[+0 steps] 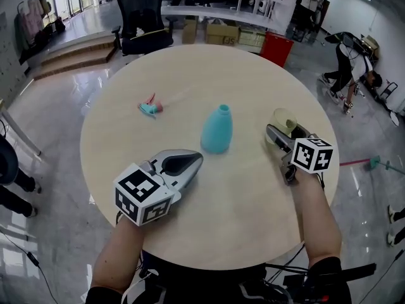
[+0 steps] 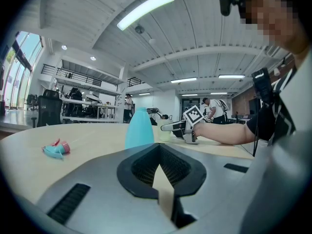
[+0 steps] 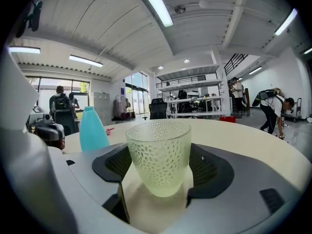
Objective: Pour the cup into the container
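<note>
A pale green dimpled glass cup (image 1: pixel 285 120) stands upright on the round wooden table (image 1: pixel 253 220) at the right. My right gripper (image 1: pixel 283 130) has its jaws on either side of the cup (image 3: pixel 158 155), and the pads meet the glass with no gap showing. What is inside the cup I cannot make out. The container, a light blue bottle (image 1: pixel 217 130) with an open neck, stands at the table's middle, left of the cup. My left gripper (image 1: pixel 197 157) rests on the table in front of the bottle (image 2: pixel 139 128), jaws shut and holding nothing.
A teal and pink spray cap (image 1: pixel 150 107) lies on the table's left part. Beyond the table are a black office chair (image 1: pixel 142 18), cardboard boxes (image 1: pixel 221 33) and a red bin (image 1: pixel 276 48). A person (image 1: pixel 351 68) bends over at the far right.
</note>
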A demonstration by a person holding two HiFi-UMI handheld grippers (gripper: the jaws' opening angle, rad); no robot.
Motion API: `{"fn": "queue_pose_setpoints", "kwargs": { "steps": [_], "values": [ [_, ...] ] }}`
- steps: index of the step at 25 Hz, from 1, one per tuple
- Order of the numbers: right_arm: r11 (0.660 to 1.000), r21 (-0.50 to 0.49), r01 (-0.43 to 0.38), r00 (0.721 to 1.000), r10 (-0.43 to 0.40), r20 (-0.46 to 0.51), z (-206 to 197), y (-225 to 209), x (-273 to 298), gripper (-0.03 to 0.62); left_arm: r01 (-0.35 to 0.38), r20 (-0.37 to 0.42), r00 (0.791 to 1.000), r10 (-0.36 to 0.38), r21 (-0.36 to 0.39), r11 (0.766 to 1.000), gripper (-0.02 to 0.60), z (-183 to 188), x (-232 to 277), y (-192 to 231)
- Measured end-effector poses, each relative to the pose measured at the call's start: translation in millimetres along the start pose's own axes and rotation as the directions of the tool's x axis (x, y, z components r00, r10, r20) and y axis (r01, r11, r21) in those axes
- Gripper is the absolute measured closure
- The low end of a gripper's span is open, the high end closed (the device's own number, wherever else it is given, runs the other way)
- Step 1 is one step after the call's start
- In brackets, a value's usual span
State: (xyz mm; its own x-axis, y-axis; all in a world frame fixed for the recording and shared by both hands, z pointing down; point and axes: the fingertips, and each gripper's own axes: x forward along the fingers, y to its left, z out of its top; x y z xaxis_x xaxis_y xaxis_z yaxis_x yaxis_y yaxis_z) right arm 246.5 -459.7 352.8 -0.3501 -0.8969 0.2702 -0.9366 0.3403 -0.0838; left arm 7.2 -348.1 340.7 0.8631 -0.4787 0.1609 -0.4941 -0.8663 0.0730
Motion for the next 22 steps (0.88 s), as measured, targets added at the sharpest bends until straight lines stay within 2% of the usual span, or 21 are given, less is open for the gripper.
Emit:
{"fn": "queue_pose_setpoints", "kwargs": {
  "steps": [4, 8, 14, 18, 22],
  "values": [
    [0.999, -0.025, -0.022, 1.000, 0.021, -0.005, -0.4, 1.8, 0.7, 0.226, -0.002, 0.001, 1.000, 0.002, 0.000, 1.000, 0.583, -0.1, 0.1, 0.5],
    [0.998, -0.056, -0.004, 1.000, 0.006, 0.025, 4.8, 1.8, -8.8, 0.224, -0.001, 0.004, 1.000, 0.001, 0.000, 1.000, 0.583, -0.4, 1.3, 0.1],
    [0.999, -0.048, 0.014, 1.000, -0.013, 0.023, 4.0, 0.9, -44.5, 0.226, -0.008, 0.006, 1.000, 0.008, 0.000, 1.000, 0.583, -0.5, 2.1, -0.7],
    [1.000, 0.012, 0.023, 0.998, -0.024, 0.063, -3.0, 0.4, -66.8, 0.226, -0.029, 0.006, 1.000, 0.029, -0.002, 1.000, 0.583, -6.2, 2.0, -0.3],
    [0.999, -0.015, -0.031, 0.996, 0.032, 0.083, -1.9, 24.3, -78.6, 0.227, -0.022, 0.007, 1.000, 0.022, -0.002, 1.000, 0.583, -5.0, 3.2, 0.6]
  ]
}}
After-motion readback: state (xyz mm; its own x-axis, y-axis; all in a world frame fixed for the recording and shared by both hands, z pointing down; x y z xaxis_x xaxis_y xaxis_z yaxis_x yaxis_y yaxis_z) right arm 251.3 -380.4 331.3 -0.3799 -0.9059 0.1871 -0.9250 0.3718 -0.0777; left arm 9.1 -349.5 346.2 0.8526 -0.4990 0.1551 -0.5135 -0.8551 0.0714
